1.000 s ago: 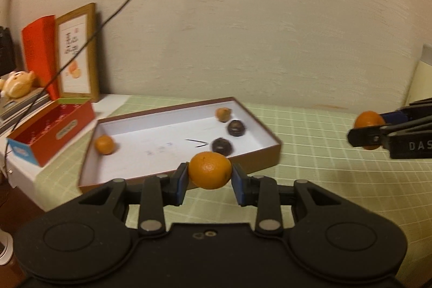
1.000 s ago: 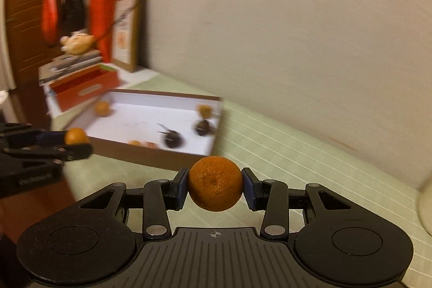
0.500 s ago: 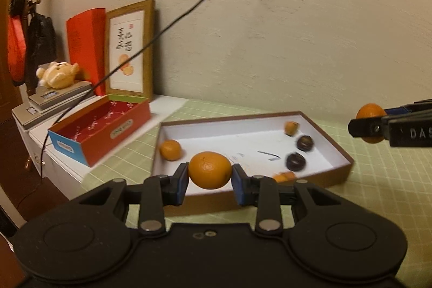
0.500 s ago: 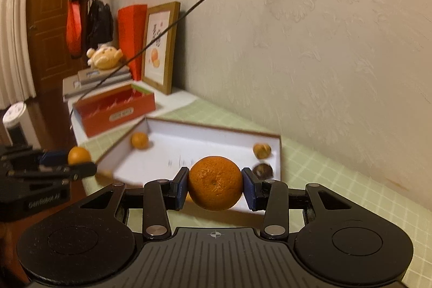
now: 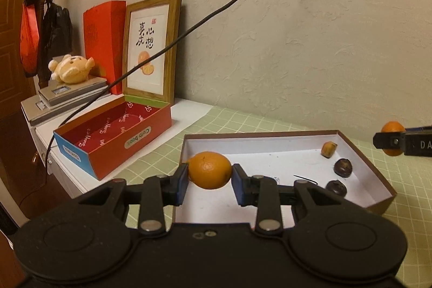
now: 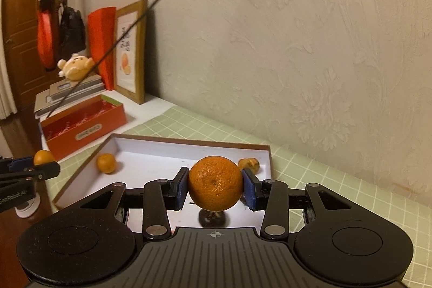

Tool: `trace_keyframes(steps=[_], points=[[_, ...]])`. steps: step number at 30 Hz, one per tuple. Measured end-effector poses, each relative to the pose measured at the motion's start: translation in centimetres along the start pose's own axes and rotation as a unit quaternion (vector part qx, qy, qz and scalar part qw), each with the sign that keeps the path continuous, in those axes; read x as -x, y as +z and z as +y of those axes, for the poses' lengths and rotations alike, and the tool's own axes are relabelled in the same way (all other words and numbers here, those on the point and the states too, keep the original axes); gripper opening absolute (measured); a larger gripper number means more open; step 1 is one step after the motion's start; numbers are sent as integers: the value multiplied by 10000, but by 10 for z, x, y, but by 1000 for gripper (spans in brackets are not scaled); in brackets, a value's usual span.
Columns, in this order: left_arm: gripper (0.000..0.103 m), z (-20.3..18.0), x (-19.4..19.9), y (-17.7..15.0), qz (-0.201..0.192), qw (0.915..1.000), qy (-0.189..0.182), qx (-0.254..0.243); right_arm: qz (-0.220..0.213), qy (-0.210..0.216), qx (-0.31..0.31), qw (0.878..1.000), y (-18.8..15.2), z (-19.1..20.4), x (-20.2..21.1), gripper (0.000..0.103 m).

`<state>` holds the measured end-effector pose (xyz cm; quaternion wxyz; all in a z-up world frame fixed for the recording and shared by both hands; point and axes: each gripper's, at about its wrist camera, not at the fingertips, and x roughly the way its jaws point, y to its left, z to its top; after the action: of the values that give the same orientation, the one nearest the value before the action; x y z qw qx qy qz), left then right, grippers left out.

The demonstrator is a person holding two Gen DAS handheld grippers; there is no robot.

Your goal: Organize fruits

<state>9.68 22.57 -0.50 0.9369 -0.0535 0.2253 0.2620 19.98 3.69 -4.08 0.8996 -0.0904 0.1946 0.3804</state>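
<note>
Left wrist view: the left gripper (image 5: 209,184) is seen clamped on a small orange (image 5: 209,169), the blue pads (image 5: 181,184) pressed against its two sides, held in the air above the near left corner of the shallow white-lined tray (image 5: 363,154). In the right wrist view, the right gripper (image 6: 215,192) is likewise closed on a larger orange (image 6: 215,182), carried over the same tray. A loose orange (image 6: 106,163) is noted ahead and to the left of that gripper inside the tray; two dark fruits (image 5: 343,167) and a small brown piece (image 5: 329,149) lie ahead and to the right of the left gripper. The open red box (image 5: 113,136) stands beyond the tray, ahead and to the left, and is judged the likely destination. Risks are judged as follows: round, smooth-skinned fruit gripped only at two points could roll out if the pads slacken; the slack black cable (image 5: 189,31) crossing ahead could be snagged; the two grippers could collide if both approach the box together. The surface is covered with a green checked cloth (image 5: 410,196); a framed picture (image 5: 151,47) is propped against the textured wall.
</note>
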Motion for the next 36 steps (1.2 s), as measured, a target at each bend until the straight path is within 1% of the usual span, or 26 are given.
trace_keyframes(steps=[6,8,10,11,12,13,14,15,16,17,18,19,21,36], points=[[26,-2,-22,4,50,10000,4,79,156,11,-187,9997,-2,-13,-24,42],[26,-5,-28,2,74,10000,20,20,222,17,-221,9995,-3,-15,-32,42],[34,-7,-35,-2,93,9999,-2,-39,244,6,-215,9995,-5,-15,-39,42],[55,-7,-39,-4,124,9999,7,-37,229,25,-220,9995,-5,-15,-41,42],[93,-7,-41,-5,128,9999,69,-13,174,24,-199,9996,-7,-16,-44,47],[95,-7,-39,-7,17,9997,234,12,193,-207,-114,9995,-7,-15,-49,85],[97,-6,-38,-8,-63,9993,380,-24,160,-429,-75,9989,-9,-15,-51,103],[97,-3,-38,-8,-29,9993,384,-29,-82,-585,-77,9982,-12,-15,-47,103],[97,1,-38,-7,-25,9993,379,70,-154,-524,-74,9985,-14,-16,-46,103],[97,5,-39,-7,-18,9990,422,173,-76,-440,-83,9990,-13,-18,-48,103],[97,7,-39,-8,-3,9988,442,201,-41,-442,-97,9990,-13,-19,-50,103],[97,9,-40,-8,18,9988,444,189,-88,-477,-93,9988,-13,-19,-49,103],[97,11,-39,-7,20,9987,453,225,-83,-420,-113,9990,-13,-20,-50,103],[97,4,-36,-7,47,9993,324,160,-23,-274,-15,9996,-16,-11,-43,103]])
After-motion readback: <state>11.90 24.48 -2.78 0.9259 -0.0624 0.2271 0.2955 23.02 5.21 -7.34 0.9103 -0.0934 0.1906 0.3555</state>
